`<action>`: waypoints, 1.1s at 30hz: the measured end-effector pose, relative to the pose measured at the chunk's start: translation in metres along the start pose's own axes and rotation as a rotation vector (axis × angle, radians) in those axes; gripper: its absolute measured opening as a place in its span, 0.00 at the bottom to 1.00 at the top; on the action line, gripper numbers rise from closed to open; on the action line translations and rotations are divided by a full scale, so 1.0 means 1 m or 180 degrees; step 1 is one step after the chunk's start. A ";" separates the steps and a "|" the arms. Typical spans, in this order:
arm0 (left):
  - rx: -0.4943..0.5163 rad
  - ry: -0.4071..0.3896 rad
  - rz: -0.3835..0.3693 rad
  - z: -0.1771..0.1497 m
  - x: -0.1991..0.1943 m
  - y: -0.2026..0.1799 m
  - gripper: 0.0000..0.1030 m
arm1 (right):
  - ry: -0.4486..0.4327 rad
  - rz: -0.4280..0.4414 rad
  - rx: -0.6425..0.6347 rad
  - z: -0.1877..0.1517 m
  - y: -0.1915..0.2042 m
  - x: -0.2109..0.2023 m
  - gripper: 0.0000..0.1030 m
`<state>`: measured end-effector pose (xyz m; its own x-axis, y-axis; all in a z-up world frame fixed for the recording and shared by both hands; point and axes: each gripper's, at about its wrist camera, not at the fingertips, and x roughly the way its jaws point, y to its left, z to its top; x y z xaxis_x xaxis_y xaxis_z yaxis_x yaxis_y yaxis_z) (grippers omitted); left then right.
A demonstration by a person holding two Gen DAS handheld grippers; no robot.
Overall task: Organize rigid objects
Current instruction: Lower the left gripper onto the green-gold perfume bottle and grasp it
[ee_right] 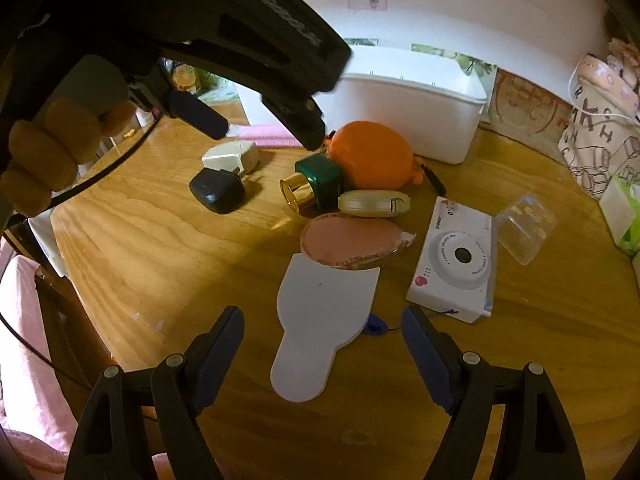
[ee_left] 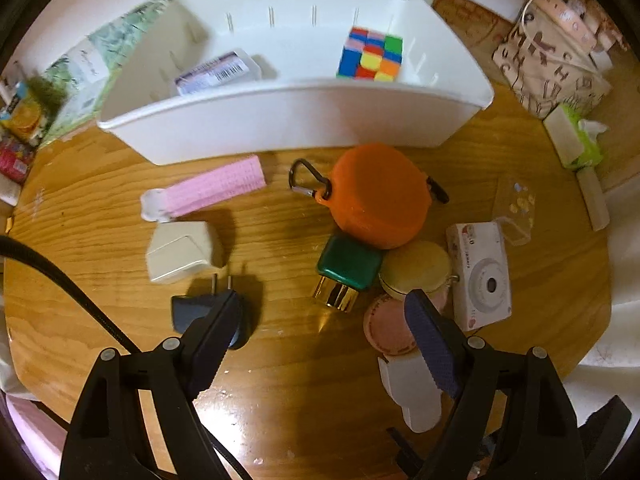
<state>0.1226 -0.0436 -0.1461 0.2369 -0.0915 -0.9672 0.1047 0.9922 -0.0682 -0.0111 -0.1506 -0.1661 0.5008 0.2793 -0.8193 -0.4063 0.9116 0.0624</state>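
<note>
A white bin (ee_left: 280, 120) at the table's back holds a colour cube (ee_left: 370, 54) and a labelled box (ee_left: 216, 72). On the wooden table lie an orange case (ee_left: 380, 200), a green perfume bottle (ee_left: 346, 270), a dark plug (ee_left: 200, 312), a cream adapter (ee_left: 182, 252), a pink comb (ee_left: 216, 188), a cream round tin (ee_left: 416, 268), a pink round compact (ee_left: 388, 326) and a white toy camera (ee_left: 480, 276). My left gripper (ee_left: 324, 316) is open above the table, empty. My right gripper (ee_right: 322, 328) is open over a white paddle-shaped mirror (ee_right: 320, 320). The left gripper also shows in the right wrist view (ee_right: 268, 132).
A patterned cloth bag (ee_left: 548, 64) and a tissue pack (ee_left: 576, 140) stand at the back right. A clear plastic case (ee_right: 524, 228) lies right of the camera. Snack packets (ee_left: 20, 128) sit at the far left. A cable (ee_left: 72, 292) runs across the left.
</note>
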 end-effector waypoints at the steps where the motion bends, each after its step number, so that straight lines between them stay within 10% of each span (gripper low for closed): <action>1: 0.0010 0.0027 0.0025 0.002 0.005 0.000 0.83 | 0.0011 0.0015 0.0009 0.001 -0.001 0.002 0.79; 25: -0.0037 0.0077 -0.0076 0.032 0.042 -0.007 0.82 | 0.0295 -0.0118 -0.0255 0.013 0.002 0.037 0.79; 33: -0.0088 0.0095 -0.0288 0.028 0.046 -0.013 0.62 | 0.0304 -0.0089 -0.0342 0.018 0.005 0.040 0.66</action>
<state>0.1593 -0.0634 -0.1828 0.1989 -0.1788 -0.9636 0.0976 0.9819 -0.1621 0.0209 -0.1294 -0.1886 0.4402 0.2195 -0.8707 -0.4753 0.8796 -0.0185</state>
